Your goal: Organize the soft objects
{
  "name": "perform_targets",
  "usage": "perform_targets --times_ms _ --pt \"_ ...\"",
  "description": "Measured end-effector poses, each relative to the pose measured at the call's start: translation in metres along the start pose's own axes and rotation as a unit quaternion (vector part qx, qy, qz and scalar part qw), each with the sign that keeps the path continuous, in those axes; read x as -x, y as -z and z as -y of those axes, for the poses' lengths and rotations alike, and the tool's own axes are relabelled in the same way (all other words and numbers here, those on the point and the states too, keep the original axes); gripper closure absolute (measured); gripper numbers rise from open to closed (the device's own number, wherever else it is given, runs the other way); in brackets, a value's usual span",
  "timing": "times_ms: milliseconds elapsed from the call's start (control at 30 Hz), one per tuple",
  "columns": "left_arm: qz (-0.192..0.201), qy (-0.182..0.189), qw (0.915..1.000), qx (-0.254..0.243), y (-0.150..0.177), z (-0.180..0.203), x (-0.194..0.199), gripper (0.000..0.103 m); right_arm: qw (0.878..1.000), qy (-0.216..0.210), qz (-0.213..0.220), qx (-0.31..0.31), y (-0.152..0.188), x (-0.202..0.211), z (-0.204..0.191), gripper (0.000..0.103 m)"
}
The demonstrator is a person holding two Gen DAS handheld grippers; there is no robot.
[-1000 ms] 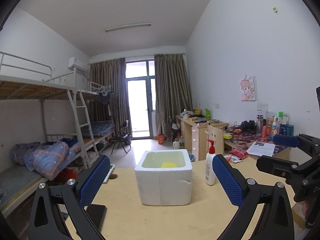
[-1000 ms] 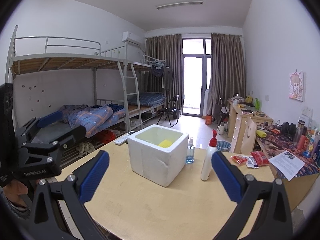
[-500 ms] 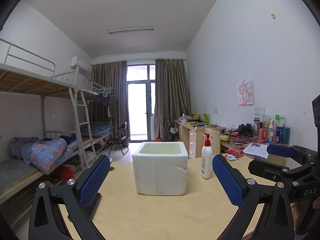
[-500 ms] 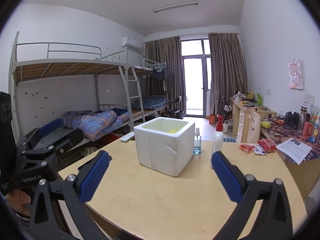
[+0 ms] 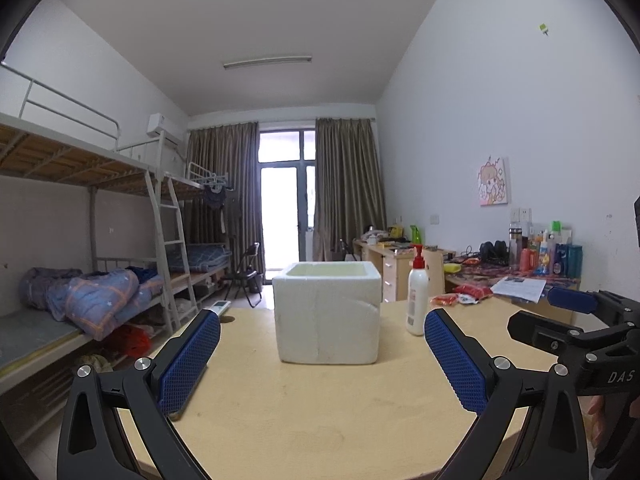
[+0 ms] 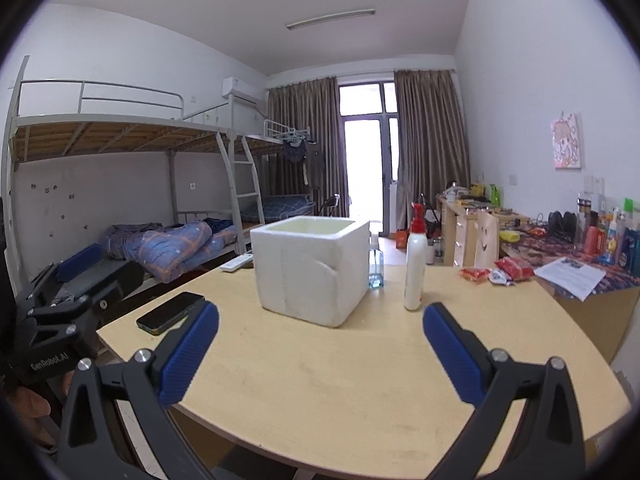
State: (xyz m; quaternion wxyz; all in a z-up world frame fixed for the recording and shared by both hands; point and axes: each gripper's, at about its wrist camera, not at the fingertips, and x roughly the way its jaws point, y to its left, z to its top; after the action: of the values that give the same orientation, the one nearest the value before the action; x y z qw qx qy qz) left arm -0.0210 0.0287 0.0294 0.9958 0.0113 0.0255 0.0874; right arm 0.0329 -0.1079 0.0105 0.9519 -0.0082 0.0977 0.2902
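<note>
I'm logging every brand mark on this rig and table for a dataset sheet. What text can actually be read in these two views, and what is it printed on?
"GenRobot.AI": on the black body of the left gripper, seen from the right wrist.
"DAS": on the black body of the right gripper, seen from the left wrist; cut off there by the frame.
Lotion bottle label, printed sheet, snack packets, desk bottles: too small or blurred.

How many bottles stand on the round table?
2: a white pump bottle right of the foam box, and a small clear bottle just behind the box's right corner. Others may be hidden behind it.
</note>
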Motion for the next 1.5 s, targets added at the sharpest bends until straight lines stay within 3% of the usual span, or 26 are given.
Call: perform_targets --times_ms 1100,1500 --pt "-0.007 0.018 0.9998 -0.003 0.010 0.007 0.017 0.001 1.000 0.013 0.007 -0.002 0.015 0.014 -0.006 0.000" --pt "-0.030 0.015 0.9994 0.002 0.012 0.005 0.011 0.001 1.000 0.012 0.005 0.001 0.015 0.017 -0.009 0.000"
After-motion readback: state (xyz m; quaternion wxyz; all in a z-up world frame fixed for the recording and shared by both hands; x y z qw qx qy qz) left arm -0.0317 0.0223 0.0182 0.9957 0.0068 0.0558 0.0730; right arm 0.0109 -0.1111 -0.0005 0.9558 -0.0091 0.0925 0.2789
